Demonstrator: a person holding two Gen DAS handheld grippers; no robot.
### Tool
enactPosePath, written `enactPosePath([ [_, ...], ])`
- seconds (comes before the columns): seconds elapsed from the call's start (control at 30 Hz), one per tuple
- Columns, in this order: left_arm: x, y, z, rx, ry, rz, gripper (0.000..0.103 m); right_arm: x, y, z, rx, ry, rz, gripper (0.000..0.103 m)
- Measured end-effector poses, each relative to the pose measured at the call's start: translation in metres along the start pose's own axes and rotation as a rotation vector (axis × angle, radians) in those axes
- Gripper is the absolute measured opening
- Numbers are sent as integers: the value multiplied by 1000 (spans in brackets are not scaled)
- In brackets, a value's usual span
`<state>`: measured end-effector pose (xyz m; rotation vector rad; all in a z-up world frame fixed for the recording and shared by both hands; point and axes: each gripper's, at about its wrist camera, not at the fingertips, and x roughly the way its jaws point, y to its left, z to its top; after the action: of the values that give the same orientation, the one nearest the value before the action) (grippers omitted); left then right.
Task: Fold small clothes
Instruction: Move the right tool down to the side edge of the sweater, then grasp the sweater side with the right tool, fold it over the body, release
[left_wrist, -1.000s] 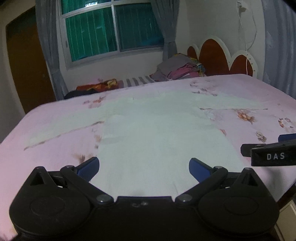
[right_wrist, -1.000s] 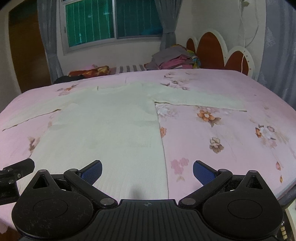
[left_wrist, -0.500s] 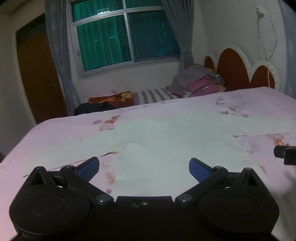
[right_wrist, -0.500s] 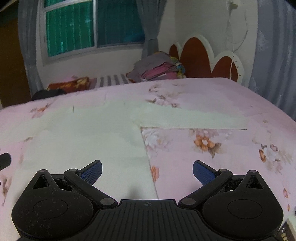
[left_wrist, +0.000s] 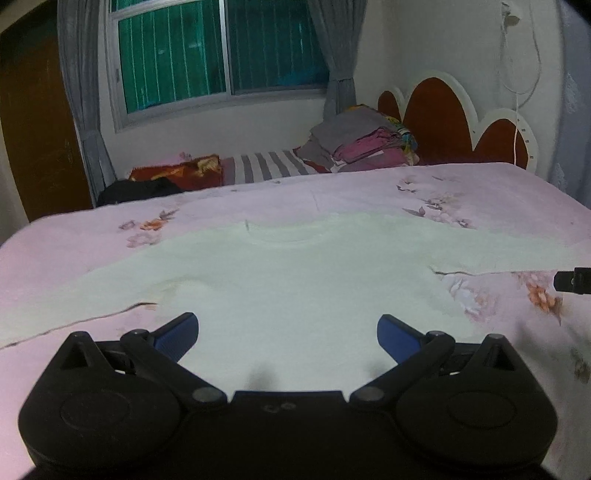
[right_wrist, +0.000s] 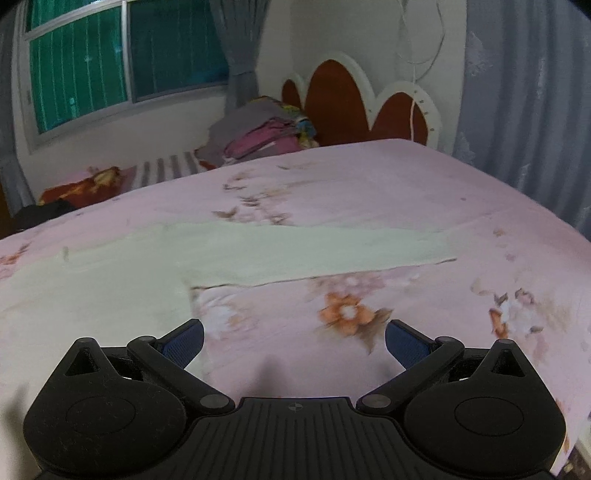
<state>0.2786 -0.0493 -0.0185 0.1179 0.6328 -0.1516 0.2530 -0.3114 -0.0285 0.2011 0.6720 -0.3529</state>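
Observation:
A pale cream long-sleeved top (left_wrist: 295, 280) lies flat on the pink floral bedsheet (left_wrist: 480, 192), sleeves spread left and right. My left gripper (left_wrist: 287, 332) is open and empty, low over the top's body. My right gripper (right_wrist: 293, 338) is open and empty over the sheet, just below the right sleeve (right_wrist: 314, 254), with its left finger (right_wrist: 184, 339) at the body's right edge. The tip of the right gripper shows at the right edge of the left wrist view (left_wrist: 572, 281).
A pile of folded clothes (left_wrist: 365, 144) sits at the far side by the red and white headboard (left_wrist: 454, 118). A striped cloth (left_wrist: 266, 166) and a red-orange item (left_wrist: 177, 173) lie beyond the bed. A window (left_wrist: 221, 51) and curtains stand behind.
Both grippers have moved forward over the bed, from the top's hem toward its shoulders. The right gripper has also shifted right, off the body and toward the right sleeve. Both stay open.

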Motion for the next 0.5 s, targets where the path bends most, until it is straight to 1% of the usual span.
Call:
enactPosePath([
  [0.13,18,-11,10,-34,13,35,103,29,-30,14,27,2,8,103],
  [0.23,35,-25,16,-21,51,58,103,52,-56,24,47,-19,-1,103],
  [0.4,54,-47,20,1,97,83,103,91,-111,37,155,-29,-50,102],
  [0.43,57,-52,20,6,108,85,103,97,-122,39,177,-35,-60,88],
  [0.47,60,-56,20,9,115,86,103,103,-132,42,195,-33,-65,59],
  [0.5,63,-61,20,15,124,87,103,110,-142,44,219,-14,-75,54],
])
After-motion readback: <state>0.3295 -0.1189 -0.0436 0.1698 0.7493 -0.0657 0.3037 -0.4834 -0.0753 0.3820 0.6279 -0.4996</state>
